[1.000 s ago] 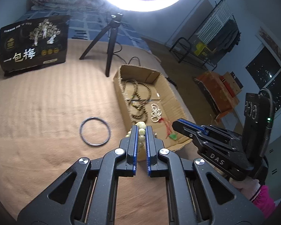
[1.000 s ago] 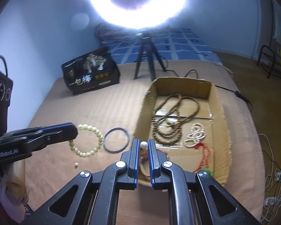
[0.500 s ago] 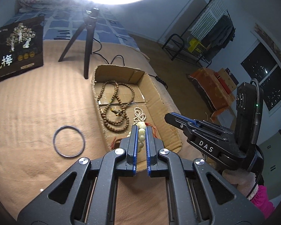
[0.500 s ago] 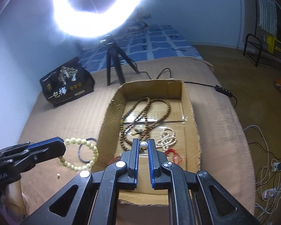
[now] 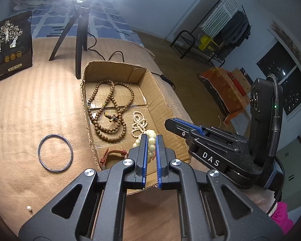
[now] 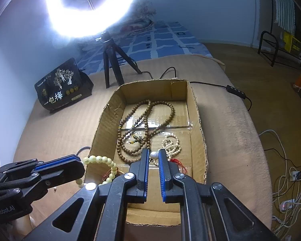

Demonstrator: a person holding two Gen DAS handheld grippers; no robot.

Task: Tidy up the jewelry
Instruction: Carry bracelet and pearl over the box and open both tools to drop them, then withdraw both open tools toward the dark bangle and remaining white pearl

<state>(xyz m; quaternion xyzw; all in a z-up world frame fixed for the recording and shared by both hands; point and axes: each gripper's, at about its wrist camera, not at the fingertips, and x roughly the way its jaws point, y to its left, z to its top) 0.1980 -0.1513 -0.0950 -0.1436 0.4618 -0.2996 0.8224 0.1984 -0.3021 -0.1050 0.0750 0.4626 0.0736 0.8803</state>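
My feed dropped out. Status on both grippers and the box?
Left gripper shut on pale bead bracelet. Right gripper shut on pearl. Both over cardboard box. Nothing blocking.

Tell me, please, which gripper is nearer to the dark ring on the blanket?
Left. The left gripper, shut on a pale bead bracelet, hangs over the box's ring-side edge; the right gripper is farther across the box from the ring.

Matt, rough corrugated cardboard box (image 6: 196, 120) with glossy tape inside. Brown wooden-looking beads (image 6: 148, 120), smooth and dull. Pale glossy bead bracelet (image 6: 102, 159). Shiny thin metal ring (image 5: 55, 153). Ribbed tan cloth cover (image 5: 30, 108).
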